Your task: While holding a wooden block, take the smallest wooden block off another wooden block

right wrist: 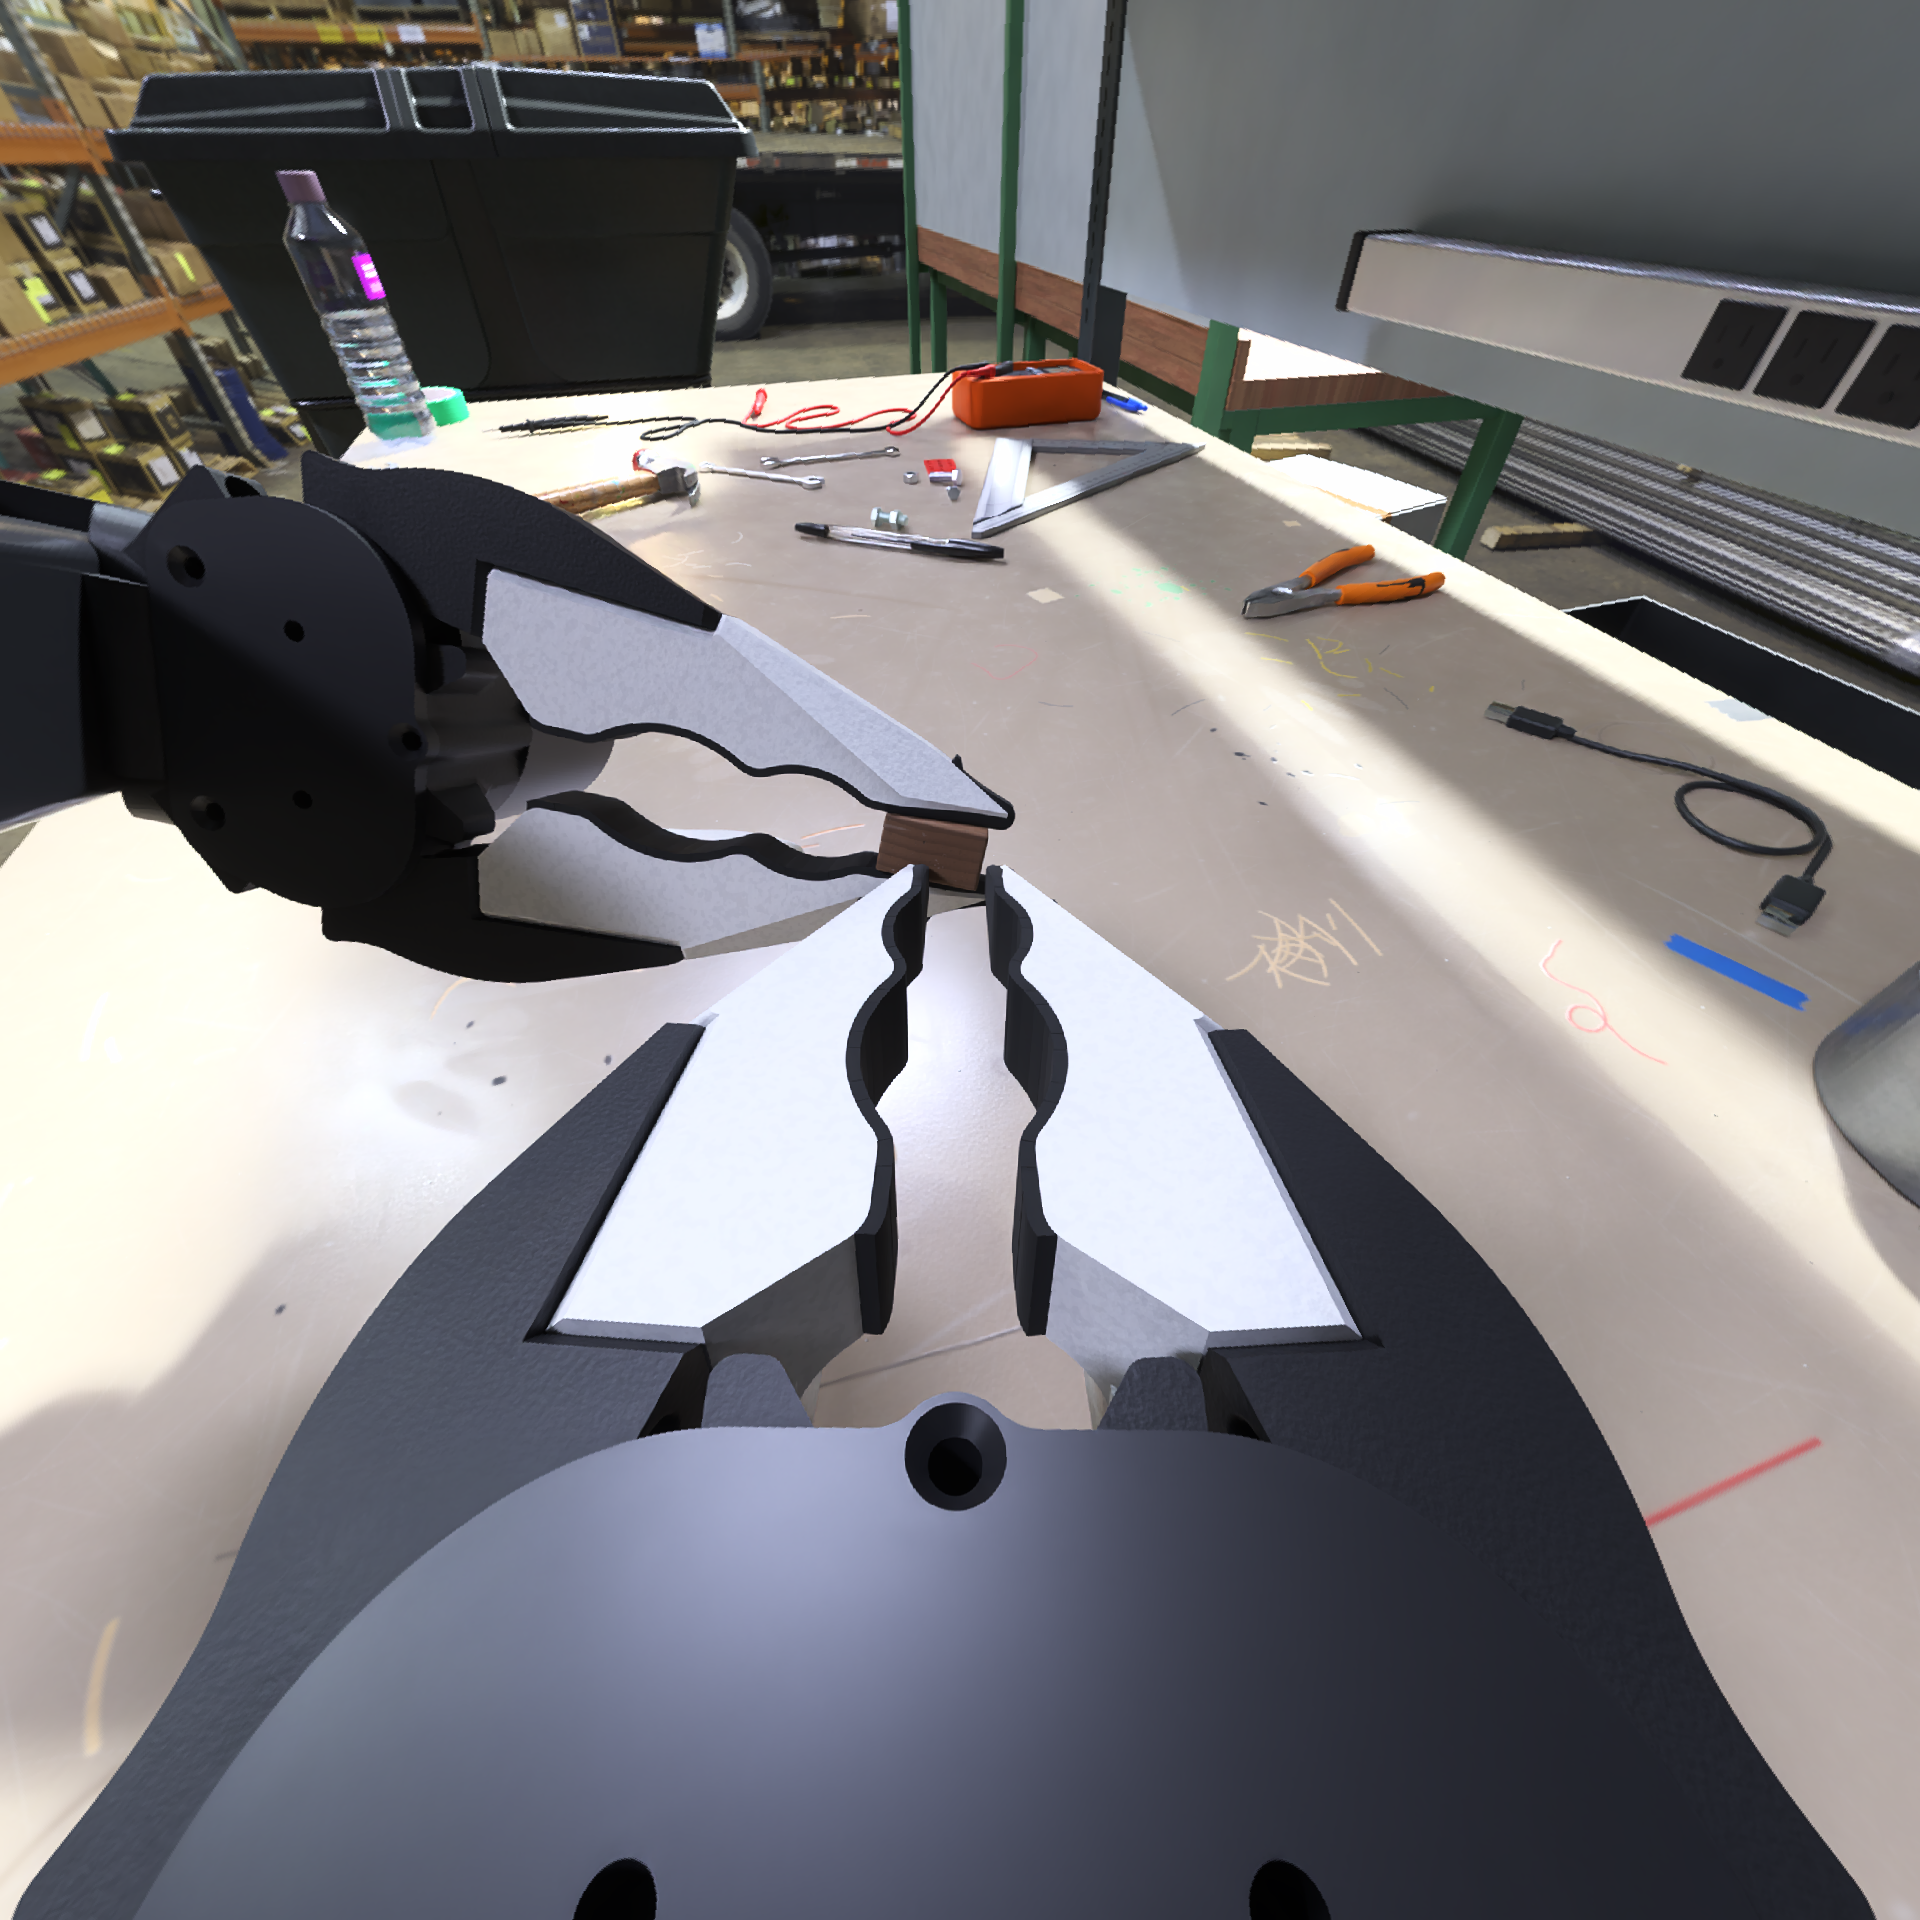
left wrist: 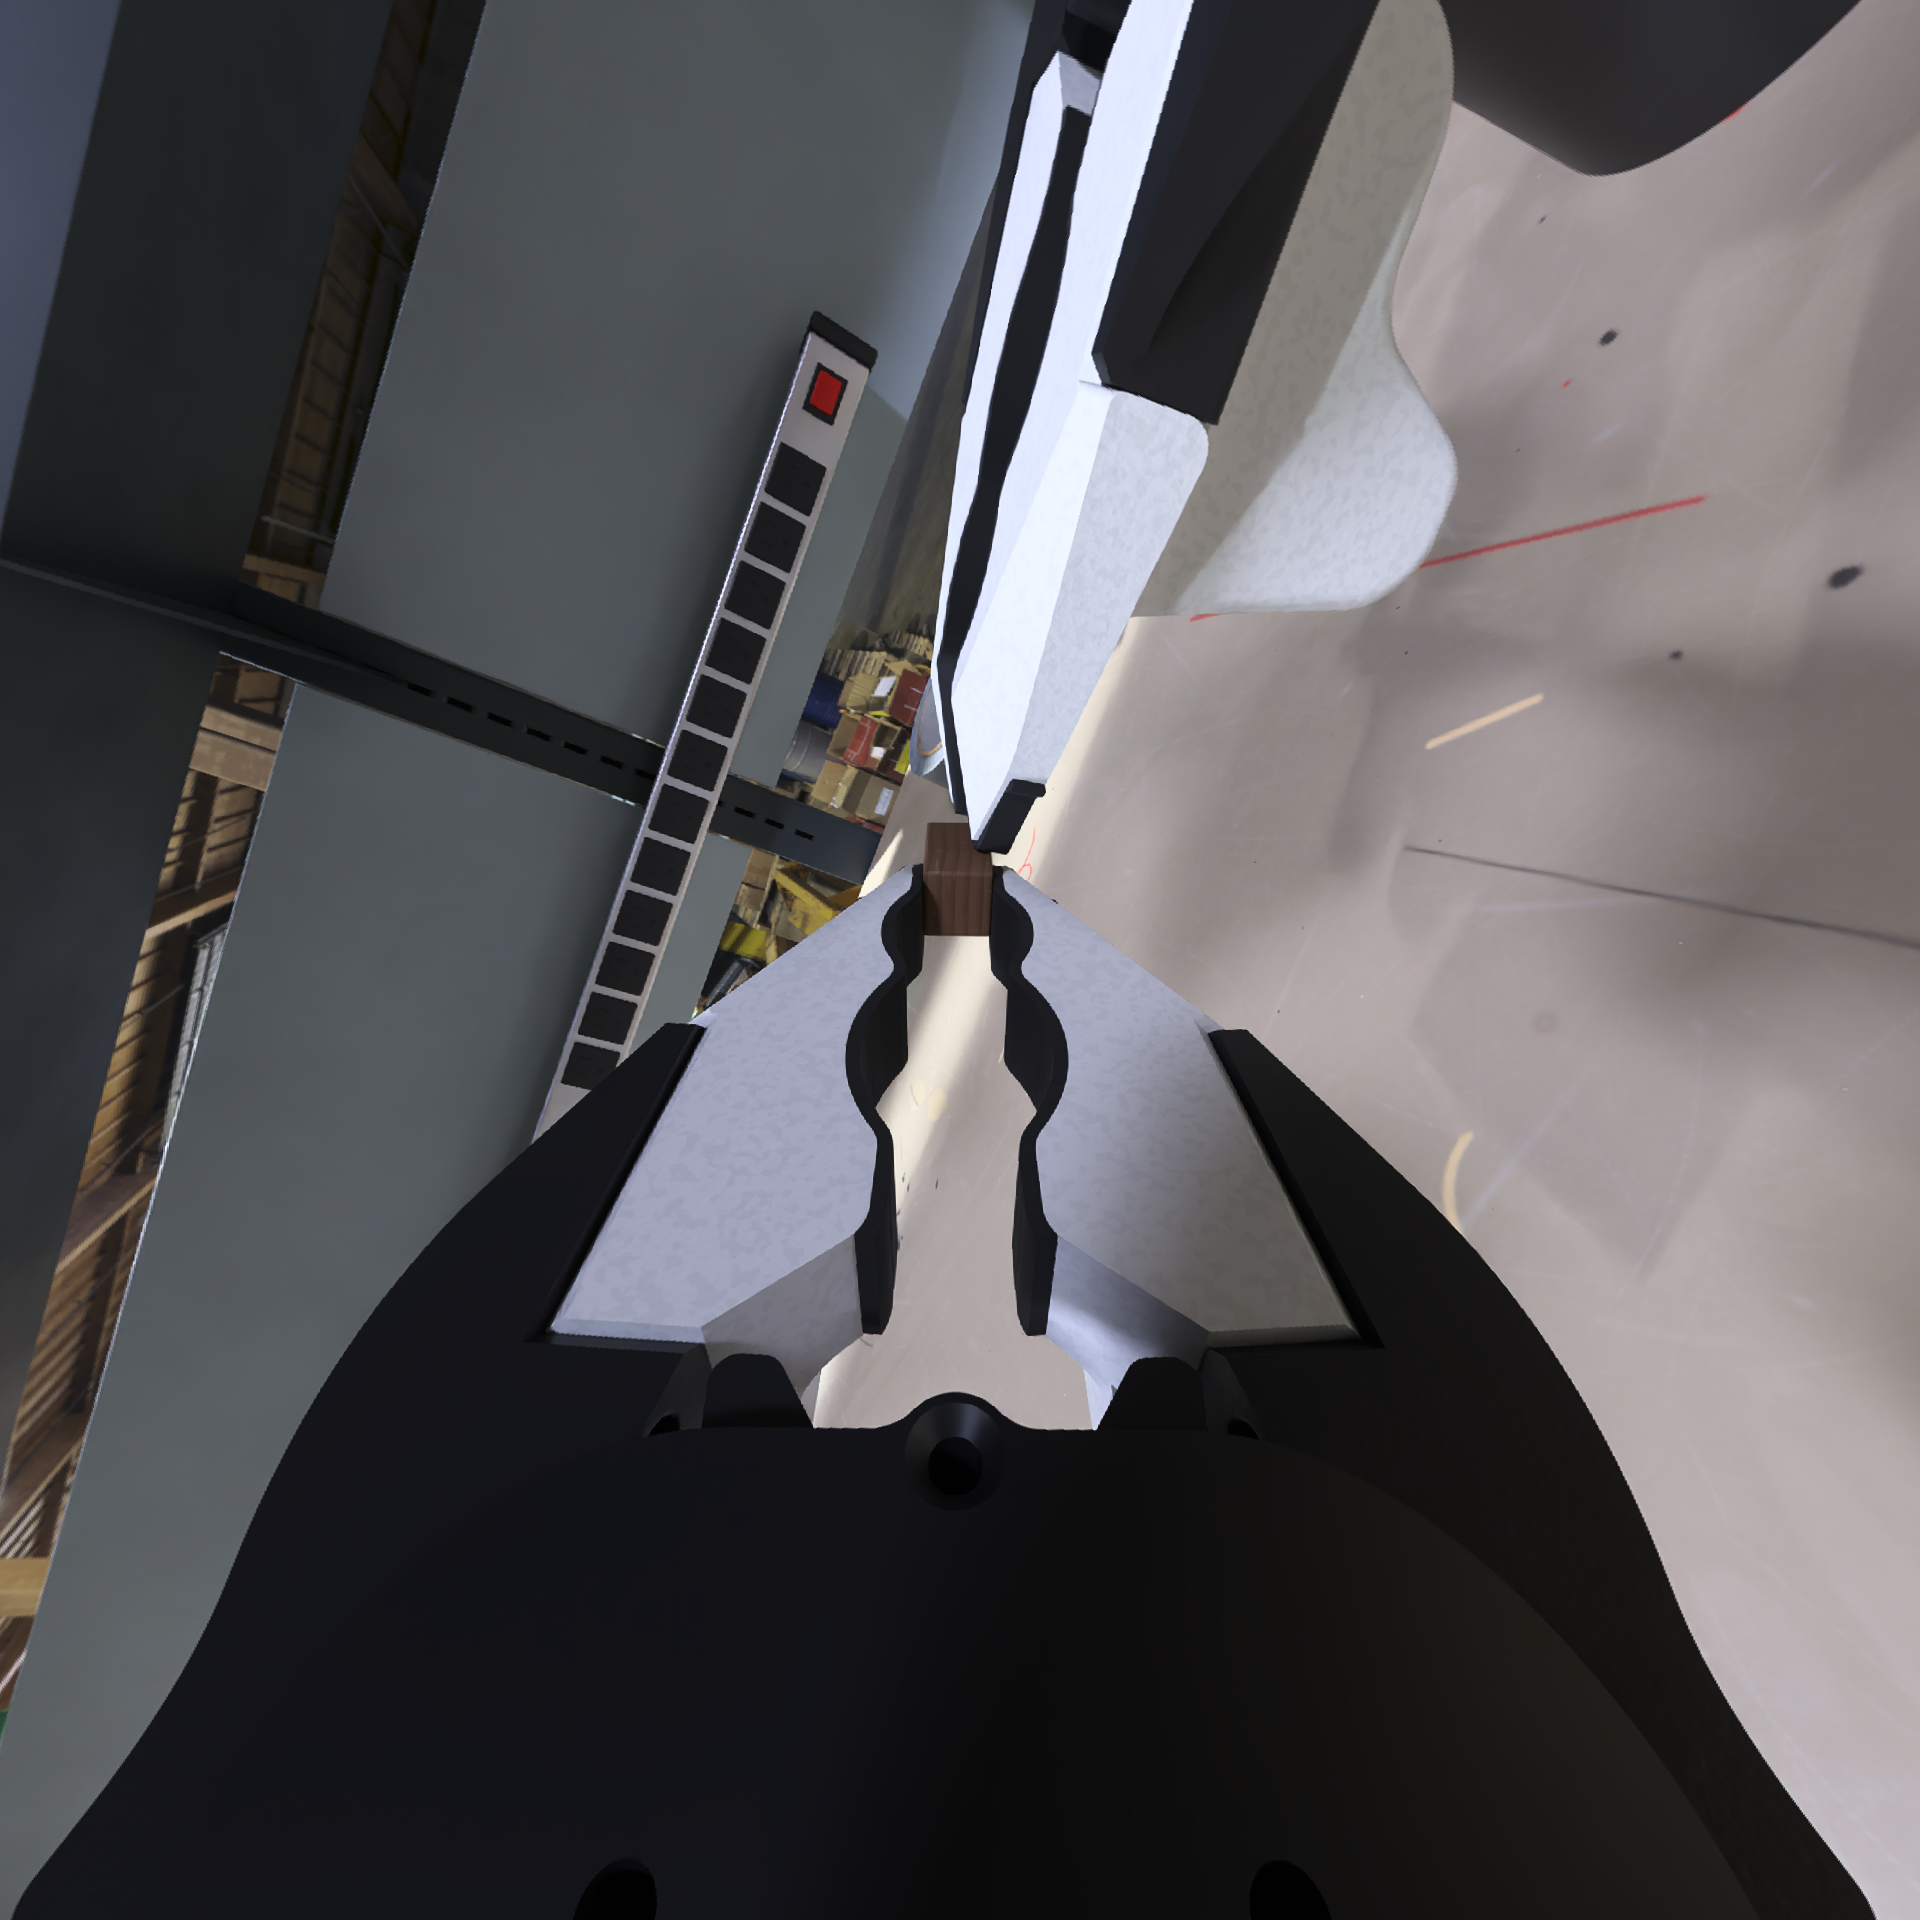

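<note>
A small brown wooden block (right wrist: 930,847) is seen held above the tabletop (right wrist: 1299,831), pinched between the fingertips of the left hand-held gripper (right wrist: 940,831), which enters from the left of the right wrist view. In the left wrist view the same block (left wrist: 956,896) is shown clamped at the very tips, with only a narrow gap left between the fingers.

A slip is judged the main risk: the block is gripped only at the extreme fingertips, so a push or twist from the other tool could rotate it out of the hold and drop it onto the tabletop. A second risk is judged to lie in the crowding, since the two sets of tips meet at almost the same spot and may collide.

The right hand-held gripper (right wrist: 954,883) is seen just below and in front of the block, its fingers set narrowly apart. Its tips appear to reach the block's lower edge, where a sliver of something paler is glimpsed; whether this is the smallest block, and whether it is gripped or merely touched, cannot be told. From the left wrist view this gripper (left wrist: 987,826) is seen arriving from above, its tip just beside the block's far corner
</note>
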You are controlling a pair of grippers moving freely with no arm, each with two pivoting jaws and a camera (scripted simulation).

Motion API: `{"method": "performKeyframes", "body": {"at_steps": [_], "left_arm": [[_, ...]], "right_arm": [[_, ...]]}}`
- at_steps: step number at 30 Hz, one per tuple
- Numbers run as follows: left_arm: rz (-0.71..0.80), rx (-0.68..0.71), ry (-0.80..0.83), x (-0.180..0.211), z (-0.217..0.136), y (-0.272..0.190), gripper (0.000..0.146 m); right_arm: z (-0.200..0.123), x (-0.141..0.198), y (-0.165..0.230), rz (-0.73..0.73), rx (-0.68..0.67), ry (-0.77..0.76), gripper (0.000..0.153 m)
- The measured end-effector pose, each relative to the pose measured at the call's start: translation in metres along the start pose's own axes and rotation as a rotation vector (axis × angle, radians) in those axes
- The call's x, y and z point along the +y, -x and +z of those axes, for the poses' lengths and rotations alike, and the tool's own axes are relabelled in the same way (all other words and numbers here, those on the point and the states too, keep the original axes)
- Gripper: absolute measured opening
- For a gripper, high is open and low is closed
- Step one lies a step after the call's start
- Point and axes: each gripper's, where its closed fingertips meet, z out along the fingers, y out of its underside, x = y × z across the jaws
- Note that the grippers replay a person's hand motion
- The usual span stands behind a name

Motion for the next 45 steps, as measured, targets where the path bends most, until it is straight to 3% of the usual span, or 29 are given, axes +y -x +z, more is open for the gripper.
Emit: {"method": "performKeyframes", "body": {"at_steps": [5, 13, 15, 19, 23, 29, 35, 40, 42, 45], "left_arm": [[-0.016, 0.006, -0.007, 0.000, -0.001, 0.001, 0.011], [0.017, 0.065, -0.009, -0.003, -0.002, -0.006, 0.011], [-0.008, 0.072, 0.009, 0.000, 0.000, -0.004, 0.011], [-0.109, 0.027, 0.213, 0.054, 0.005, 0.022, 0.011], [-0.173, -0.012, 0.154, 0.049, -0.007, 0.052, 0.011], [-0.201, 0.027, 0.163, 0.050, -0.003, 0.051, 0.011], [-0.197, 0.054, 0.146, 0.045, -0.004, 0.048, 0.011], [-0.189, 0.083, 0.141, 0.044, -0.005, 0.042, 0.011], [-0.192, 0.094, 0.138, 0.043, -0.004, 0.040, 0.011], [-0.189, 0.105, 0.138, 0.043, -0.004, 0.038, 0.011]], "right_arm": [[0.000, -0.002, 0.001, -0.003, 0.031, -0.010, 0.010], [-0.006, 0.002, 0.003, 0.048, -0.134, 0.026, 0.011], [-0.004, 0.001, 0.000, 0.066, -0.096, 0.001, 0.011], [-0.025, -0.015, -0.023, -0.022, 0.224, -0.057, 0.010], [-0.038, -0.023, -0.028, -0.005, 0.183, -0.056, 0.009], [-0.048, -0.045, -0.025, -0.041, 0.130, -0.065, 0.010], [-0.098, -0.084, -0.050, -0.113, 0.238, -0.099, 0.010], [-0.177, -0.129, -0.099, -0.133, 0.416, -0.155, 0.010], [-0.209, -0.133, -0.127, -0.135, 0.507, -0.140, 0.010], [-0.249, -0.115, -0.178, -0.110, 0.635, -0.082, 0.010]]}}
